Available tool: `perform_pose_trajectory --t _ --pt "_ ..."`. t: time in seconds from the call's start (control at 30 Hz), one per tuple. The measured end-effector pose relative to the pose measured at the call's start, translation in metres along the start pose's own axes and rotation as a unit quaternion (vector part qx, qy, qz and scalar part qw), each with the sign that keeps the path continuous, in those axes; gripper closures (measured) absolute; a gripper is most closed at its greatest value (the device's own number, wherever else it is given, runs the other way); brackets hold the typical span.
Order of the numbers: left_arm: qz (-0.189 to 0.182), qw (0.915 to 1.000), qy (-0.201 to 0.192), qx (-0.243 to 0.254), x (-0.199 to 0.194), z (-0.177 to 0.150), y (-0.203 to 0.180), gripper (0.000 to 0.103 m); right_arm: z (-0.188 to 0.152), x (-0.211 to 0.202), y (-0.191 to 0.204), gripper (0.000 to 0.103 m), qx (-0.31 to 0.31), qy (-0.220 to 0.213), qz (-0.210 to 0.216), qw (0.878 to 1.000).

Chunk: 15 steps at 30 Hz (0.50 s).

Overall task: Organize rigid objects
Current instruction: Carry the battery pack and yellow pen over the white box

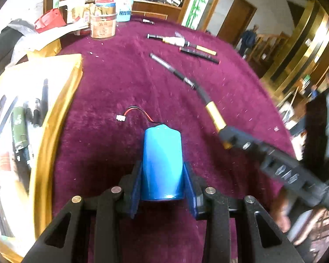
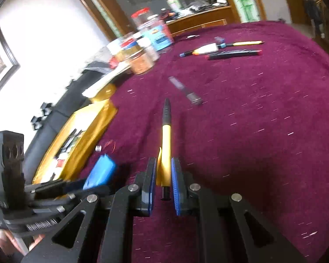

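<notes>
My left gripper [image 1: 162,171] is shut on a blue cylindrical battery pack [image 1: 162,162] with a red and black wire and white plug [image 1: 120,117], above the maroon tablecloth [image 1: 120,83]. My right gripper [image 2: 164,171] is shut on a yellow and black pen [image 2: 165,140], which points forward; it also shows in the left wrist view [image 1: 212,111], held by the right gripper [image 1: 228,140]. The battery pack shows in the right wrist view [image 2: 101,171]. A gold-rimmed box [image 1: 54,114] with pens and a green cylinder [image 1: 19,129] inside lies at the left.
Several pens [image 1: 182,42] and a dark pen [image 1: 168,65] lie farther back on the cloth. Jars [image 1: 103,25] and packets crowd the back left. The box also shows in the right wrist view [image 2: 83,135]. People stand at the right beyond the table.
</notes>
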<state>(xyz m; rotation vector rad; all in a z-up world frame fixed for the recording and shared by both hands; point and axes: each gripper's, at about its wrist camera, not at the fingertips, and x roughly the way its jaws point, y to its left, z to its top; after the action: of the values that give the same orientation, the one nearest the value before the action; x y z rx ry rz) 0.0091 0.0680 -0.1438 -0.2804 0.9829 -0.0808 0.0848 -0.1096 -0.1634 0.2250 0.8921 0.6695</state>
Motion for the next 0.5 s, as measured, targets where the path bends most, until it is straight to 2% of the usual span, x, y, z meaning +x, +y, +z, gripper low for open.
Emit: perform_pose_trajectory --t 0.07,0.17,0.3,0.5 --pt "-0.016 0.9998 0.001 -0.014 -0.009 0.004 0.008 0.067 -0.003 -0.004 0.013 0.090 -0.037 -0.019 -0.013 0.999" --pt "-0.027 0.9990 -0.020 -0.031 -0.033 0.006 0.022 0.067 -0.003 -0.006 0.016 0.090 -0.031 -0.038 0.008 0.999" --pt "-0.050 0.9966 -0.031 -0.058 -0.055 0.008 0.046 0.067 -0.005 0.003 0.025 0.090 -0.014 -0.022 0.006 1.000" --pt "-0.049 0.9933 -0.045 -0.095 -0.070 0.010 0.081 0.067 -0.016 0.015 0.057 0.090 -0.015 0.005 0.042 0.999"
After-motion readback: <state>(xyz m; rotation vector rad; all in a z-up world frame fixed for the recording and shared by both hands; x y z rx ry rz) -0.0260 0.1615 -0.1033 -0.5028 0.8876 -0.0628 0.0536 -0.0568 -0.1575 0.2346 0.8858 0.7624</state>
